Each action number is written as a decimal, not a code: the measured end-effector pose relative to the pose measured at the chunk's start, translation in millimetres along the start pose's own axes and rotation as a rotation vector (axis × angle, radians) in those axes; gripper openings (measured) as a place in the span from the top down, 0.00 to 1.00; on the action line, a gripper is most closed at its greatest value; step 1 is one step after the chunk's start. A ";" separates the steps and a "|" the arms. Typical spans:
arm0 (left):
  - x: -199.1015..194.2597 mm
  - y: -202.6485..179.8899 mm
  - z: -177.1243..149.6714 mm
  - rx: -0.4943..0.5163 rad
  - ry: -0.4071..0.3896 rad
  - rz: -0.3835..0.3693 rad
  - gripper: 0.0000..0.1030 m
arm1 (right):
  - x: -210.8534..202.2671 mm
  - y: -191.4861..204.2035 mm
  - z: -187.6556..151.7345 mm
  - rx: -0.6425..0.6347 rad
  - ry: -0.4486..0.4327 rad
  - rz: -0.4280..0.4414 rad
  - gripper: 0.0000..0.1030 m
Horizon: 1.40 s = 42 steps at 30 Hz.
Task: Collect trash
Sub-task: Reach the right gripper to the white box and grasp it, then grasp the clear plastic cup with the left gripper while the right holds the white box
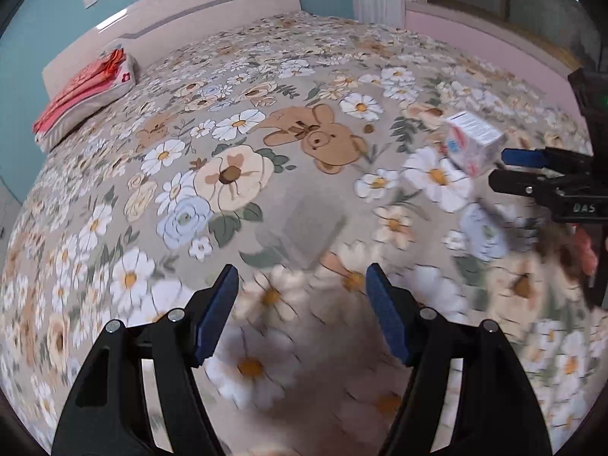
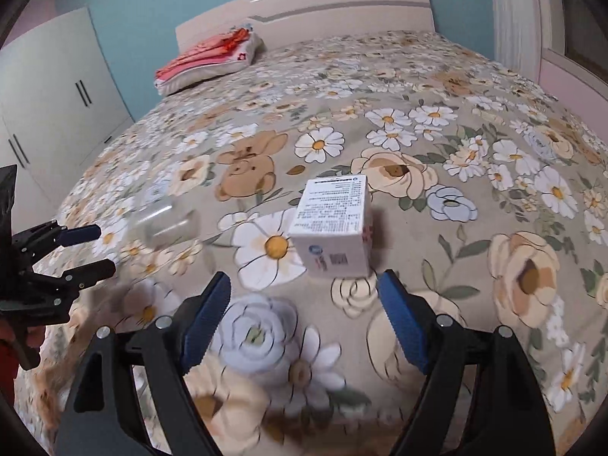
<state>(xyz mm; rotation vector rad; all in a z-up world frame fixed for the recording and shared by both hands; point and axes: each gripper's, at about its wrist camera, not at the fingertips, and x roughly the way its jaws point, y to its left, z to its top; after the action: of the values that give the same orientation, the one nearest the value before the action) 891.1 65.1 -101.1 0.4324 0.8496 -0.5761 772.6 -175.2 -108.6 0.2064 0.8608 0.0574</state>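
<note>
A small white carton with printed text stands on the floral bedspread, just ahead of my right gripper, which is open and empty. A clear plastic cup, blurred, lies on the bed left of the carton. My left gripper is open and empty above a blurred patch of bedspread. In the left wrist view the carton is at the right, next to the right gripper. In the right wrist view the left gripper is at the left edge.
A folded red and white quilt lies at the head of the bed by the headboard. A white wardrobe stands to the left. A curtain and pink sill run along the bed's right side.
</note>
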 end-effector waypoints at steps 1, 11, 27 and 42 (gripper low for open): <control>5.1 2.5 1.0 0.008 -0.006 0.005 0.33 | 6.1 0.3 1.4 -0.003 0.003 -0.007 0.20; 66.1 16.5 23.4 0.080 0.026 -0.043 0.31 | 44.6 -1.5 14.3 0.024 0.008 -0.043 0.19; 71.9 -0.3 29.0 0.024 -0.015 -0.014 0.38 | 62.4 -14.9 24.7 0.061 -0.029 -0.023 0.54; 10.7 -27.8 4.9 -0.235 -0.004 0.256 0.51 | 18.9 -4.2 20.6 0.001 -0.043 0.006 0.55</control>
<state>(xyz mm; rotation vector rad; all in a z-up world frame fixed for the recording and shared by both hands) 882.1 37.8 -110.3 0.3187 0.8321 -0.2369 800.4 -180.1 -110.5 0.2108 0.8176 0.0577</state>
